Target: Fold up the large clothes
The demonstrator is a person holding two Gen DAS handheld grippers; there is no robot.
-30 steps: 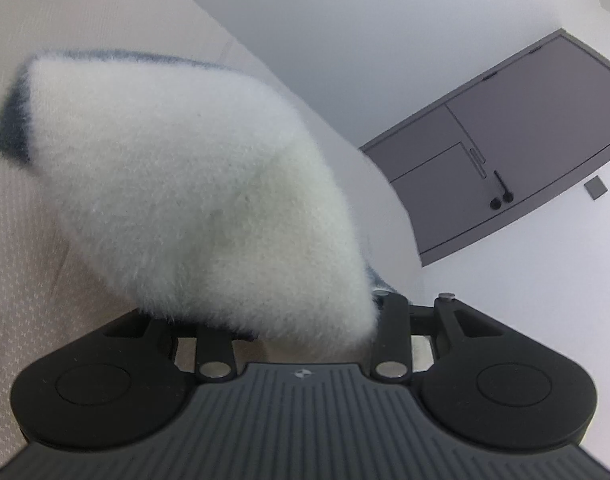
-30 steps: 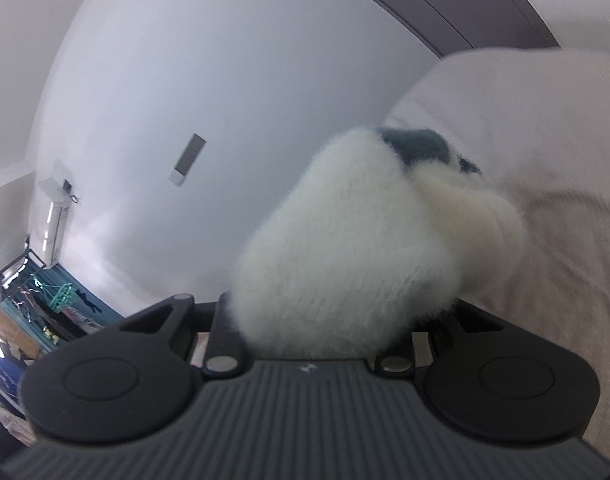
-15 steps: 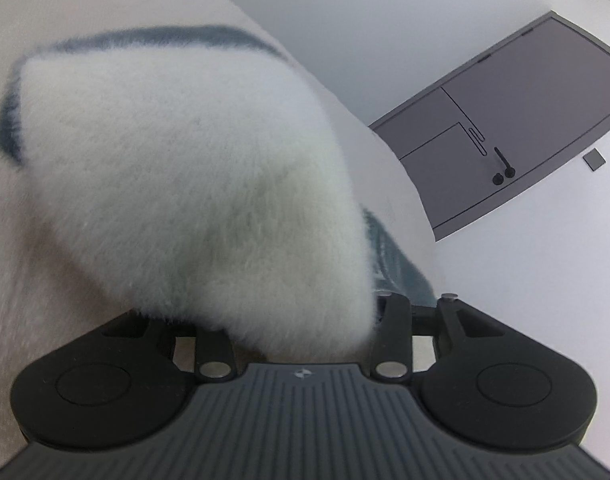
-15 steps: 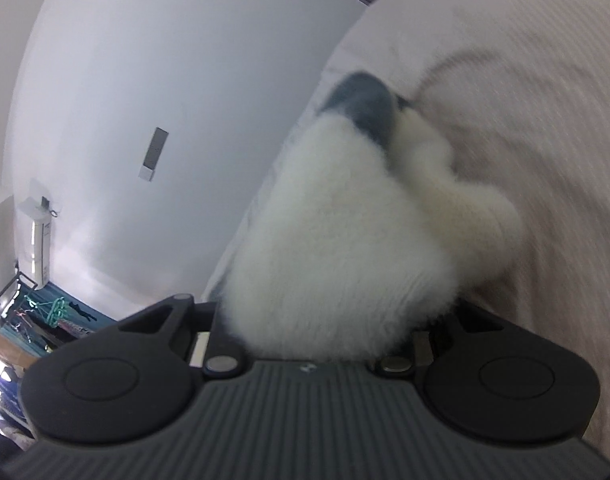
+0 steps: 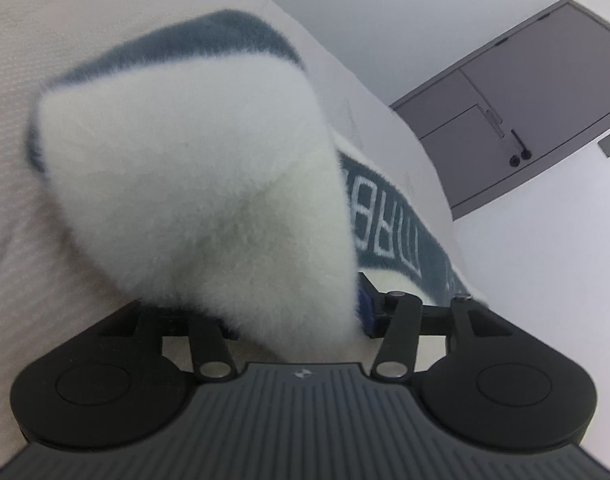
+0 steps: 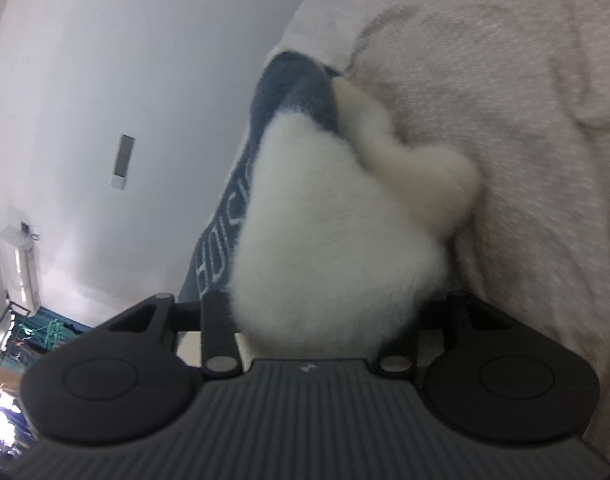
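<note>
A fluffy white fleece garment with a dark teal band (image 5: 209, 184) lies bunched on a pale beige, finely ribbed bed cover (image 5: 29, 92), and each hand-held gripper has a thick fold of it between its fingers.

In the left wrist view, the left gripper (image 5: 293, 320) has its jaws opening, with a white fleece wad still rising from between them and hiding the fingertips; whether the pads press the cloth cannot be told. The wad's far end is edged by the teal band. To its right, the band runs along the cover toward the gripper and bears blocky white letters (image 5: 381, 236), possibly "MRB" or similar; they are tilted and partly covered, so the word cannot be read with confidence. A small blue tab (image 5: 365, 308) shows beside the right finger. Beyond the cover's far edge stands a white wall with a grey panelled cabinet door (image 5: 517, 120).

In the right wrist view, the right gripper (image 6: 325, 320) is likewise opening with a white fleece bundle filling the gap; any contact between pads and cloth is hidden. A cream-coloured roll of the same garment curls off to the right onto the cover. The teal band runs down the left side of the bundle with white lettering (image 6: 225, 240) that looks like "HUISK", cut off by the fleece. Left of the cover's edge is the white wall with a small grey-and-white wall plate (image 6: 123, 160).
</note>
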